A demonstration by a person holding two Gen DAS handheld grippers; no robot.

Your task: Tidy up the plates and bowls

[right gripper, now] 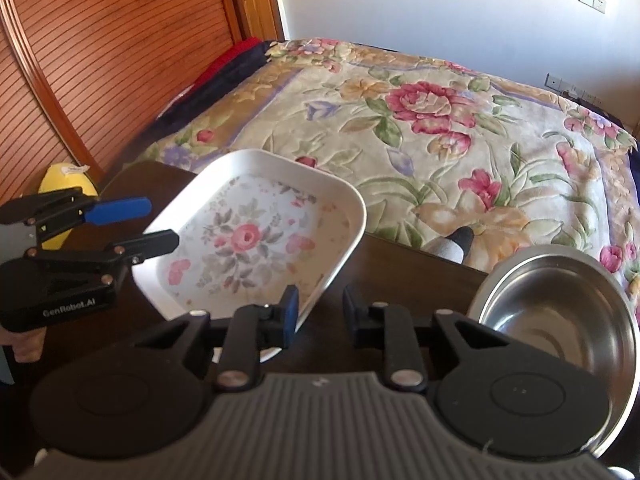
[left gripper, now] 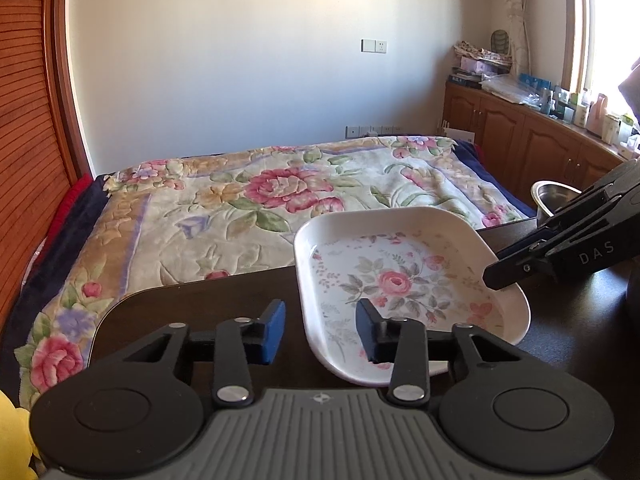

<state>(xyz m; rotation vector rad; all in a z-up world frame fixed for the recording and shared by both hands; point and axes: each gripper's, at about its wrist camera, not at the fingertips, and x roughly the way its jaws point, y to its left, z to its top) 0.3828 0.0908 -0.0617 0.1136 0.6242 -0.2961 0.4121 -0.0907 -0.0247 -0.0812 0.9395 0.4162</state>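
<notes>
left gripper [left gripper: 320, 330] fingers are straddling the floral plate's [left gripper: 404, 276] near rim, gapped, not pressing; right gripper [left gripper: 500, 270] at three o'clock. right gripper [right gripper: 318, 308] fingers are bracketing the plate [right gripper: 256, 236] rim, gapped; steel bowl [right gripper: 560, 320] sitting on the surface [right gripper: 404, 268] at three o'clock.

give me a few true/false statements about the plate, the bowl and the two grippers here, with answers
1. The floral plate is rectangular with rounded corners. True.
2. A metal bowl stands on the dark table. True.
3. The bowl is stacked on the plate. False: it stands apart, beside the plate.
4. The left gripper straddles the plate's rim, one finger inside, one outside. True.
5. The right gripper holds the bowl. False: it is at the plate's edge, the bowl off to its side.
</notes>
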